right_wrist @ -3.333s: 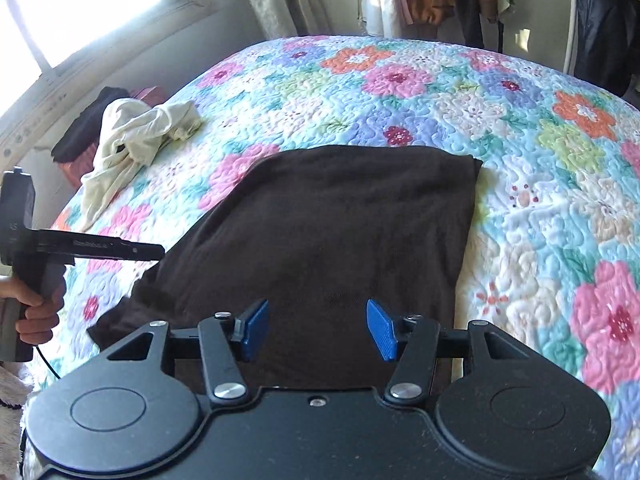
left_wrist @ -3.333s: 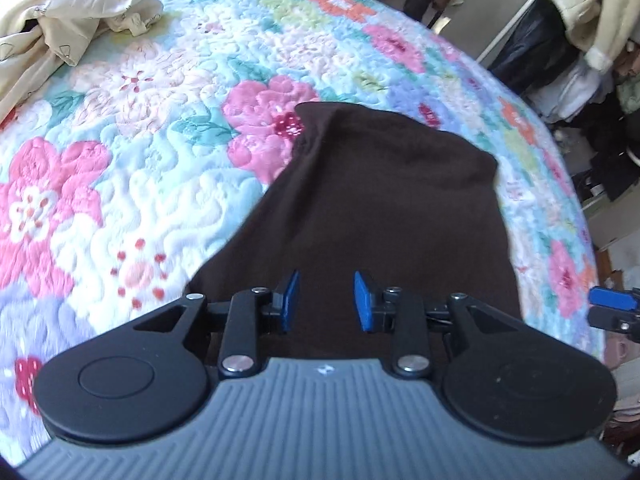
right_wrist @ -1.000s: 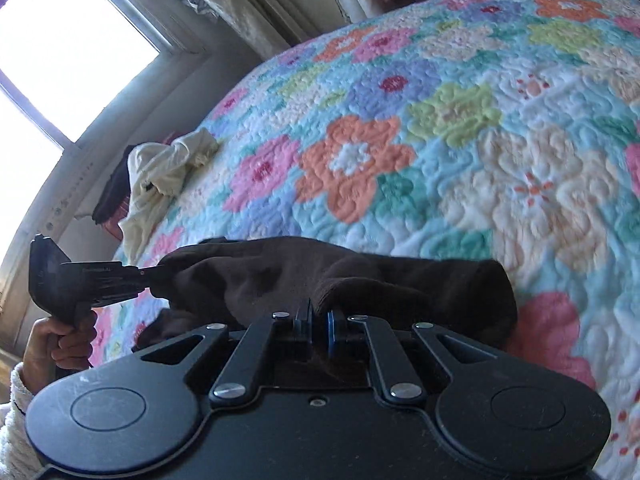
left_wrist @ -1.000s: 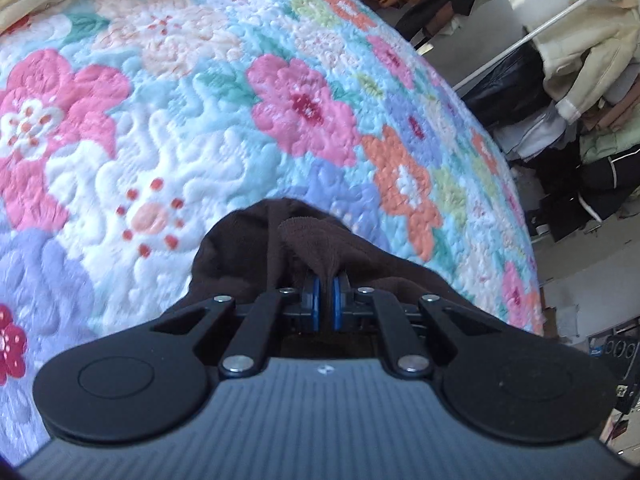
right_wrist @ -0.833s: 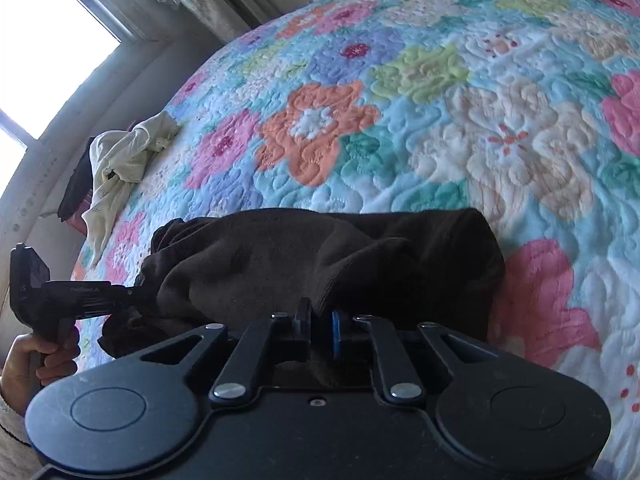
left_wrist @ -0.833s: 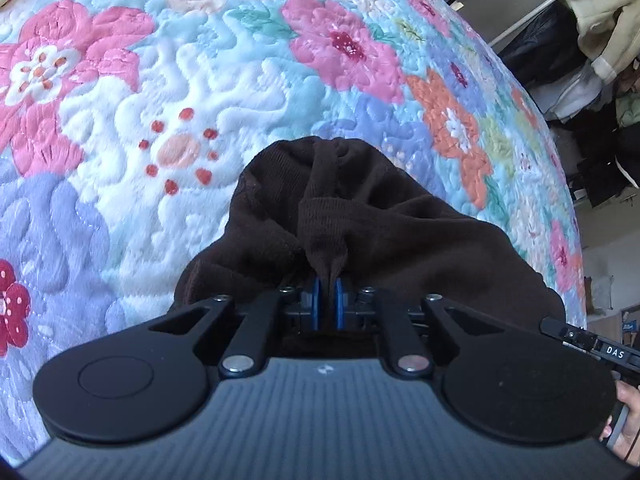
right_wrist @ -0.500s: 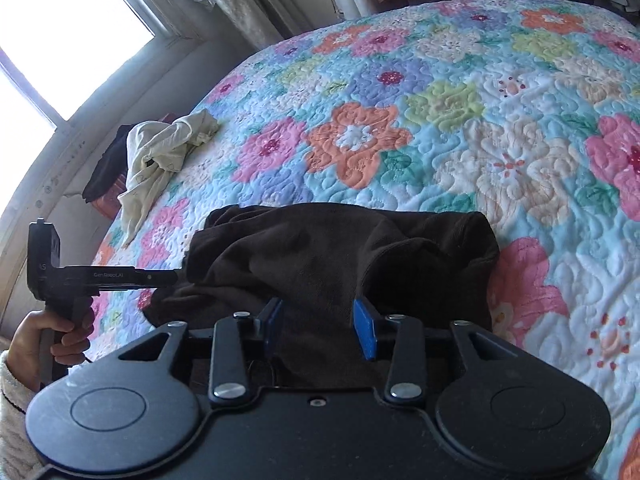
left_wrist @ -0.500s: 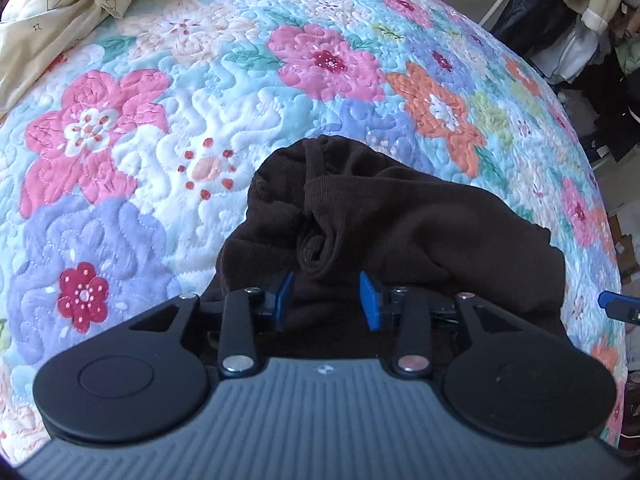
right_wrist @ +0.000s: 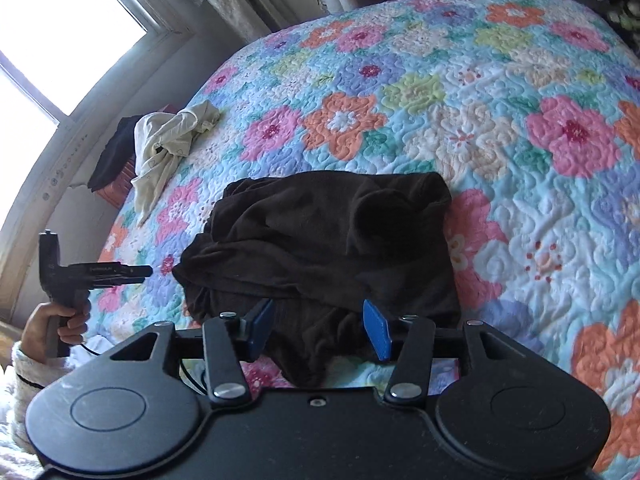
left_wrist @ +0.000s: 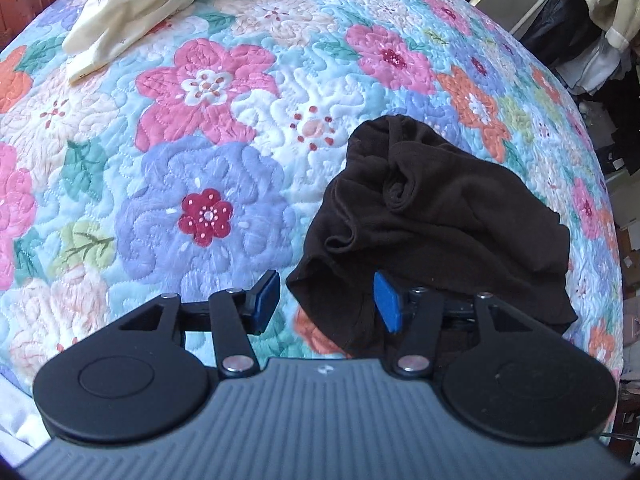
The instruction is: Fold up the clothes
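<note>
A dark brown garment (left_wrist: 432,232) lies folded over in a rumpled bundle near the front edge of the flowered quilt (left_wrist: 208,128); it also shows in the right wrist view (right_wrist: 328,240). My left gripper (left_wrist: 326,302) is open and empty, just in front of the garment's near left corner. In the right wrist view the left gripper (right_wrist: 140,271) hovers beside the garment's left edge. My right gripper (right_wrist: 316,328) is open and empty above the garment's near edge.
A crumpled cream garment (left_wrist: 152,4) lies at the quilt's far left corner, also seen in the right wrist view (right_wrist: 168,144). A window (right_wrist: 48,48) is at the left. Hanging clothes (left_wrist: 592,32) crowd the right side beyond the bed.
Both grippers held the garment's near edge and carried it forward over the far half, then opened and let go. They have since pulled back and opened wider; the left moved left.
</note>
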Demonstrator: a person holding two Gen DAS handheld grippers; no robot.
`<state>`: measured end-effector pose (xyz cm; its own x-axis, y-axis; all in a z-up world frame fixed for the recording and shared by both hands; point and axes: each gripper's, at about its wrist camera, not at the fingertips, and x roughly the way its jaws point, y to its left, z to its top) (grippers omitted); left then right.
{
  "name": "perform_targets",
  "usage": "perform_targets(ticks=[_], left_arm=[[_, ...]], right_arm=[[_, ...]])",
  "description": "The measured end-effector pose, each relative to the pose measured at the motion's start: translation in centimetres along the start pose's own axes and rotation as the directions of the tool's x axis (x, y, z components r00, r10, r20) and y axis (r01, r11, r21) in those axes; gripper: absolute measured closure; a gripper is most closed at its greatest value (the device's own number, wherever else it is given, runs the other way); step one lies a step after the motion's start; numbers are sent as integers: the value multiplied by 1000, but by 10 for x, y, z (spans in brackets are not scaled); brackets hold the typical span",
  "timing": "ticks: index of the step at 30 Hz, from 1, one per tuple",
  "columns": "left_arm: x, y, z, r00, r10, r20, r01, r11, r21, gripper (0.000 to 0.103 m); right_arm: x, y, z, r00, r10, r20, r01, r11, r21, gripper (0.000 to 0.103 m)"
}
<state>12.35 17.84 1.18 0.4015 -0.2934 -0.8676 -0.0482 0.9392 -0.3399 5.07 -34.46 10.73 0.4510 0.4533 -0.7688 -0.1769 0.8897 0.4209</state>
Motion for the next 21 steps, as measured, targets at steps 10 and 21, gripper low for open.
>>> perform_targets(ticks=[10, 21], left_arm=[[24, -18, -11, 1000, 27, 13, -27, 999, 43, 50], [78, -64, 17, 984, -18, 179, 10, 999, 45, 48]], right_arm=[[31, 7, -26, 998, -6, 62, 13, 992, -124, 47], [130, -11, 9, 981, -29, 189, 49, 994, -98, 41]])
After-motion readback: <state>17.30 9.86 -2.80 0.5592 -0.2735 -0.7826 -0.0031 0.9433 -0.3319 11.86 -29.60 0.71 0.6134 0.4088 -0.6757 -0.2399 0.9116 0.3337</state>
